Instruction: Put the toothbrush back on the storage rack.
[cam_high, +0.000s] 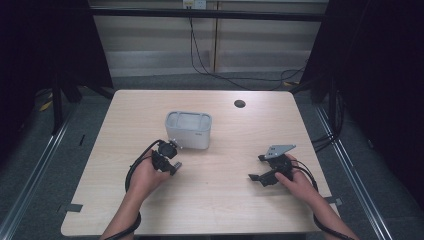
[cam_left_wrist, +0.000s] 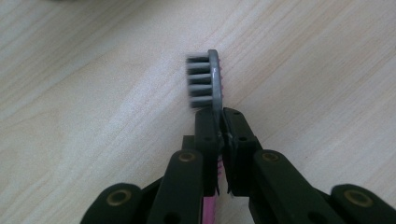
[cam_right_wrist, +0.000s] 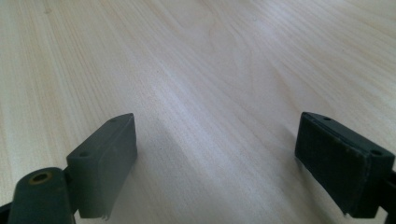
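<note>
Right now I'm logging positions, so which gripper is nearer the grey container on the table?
Left. The left gripper, shut on a toothbrush, sits just in front of the grey container, near its left corner. The right gripper, open, rests well off to the container's right, nearer the person.

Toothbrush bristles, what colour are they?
Grey bristles on the toothbrush, best seen in the left gripper view.

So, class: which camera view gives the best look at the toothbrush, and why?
The left gripper view: the toothbrush is close up there, grey bristles and pink handle clear, pinched between the left gripper's jaws. In the high view it is too small to make out at the left gripper. The right gripper view looks onto bare table.
</note>
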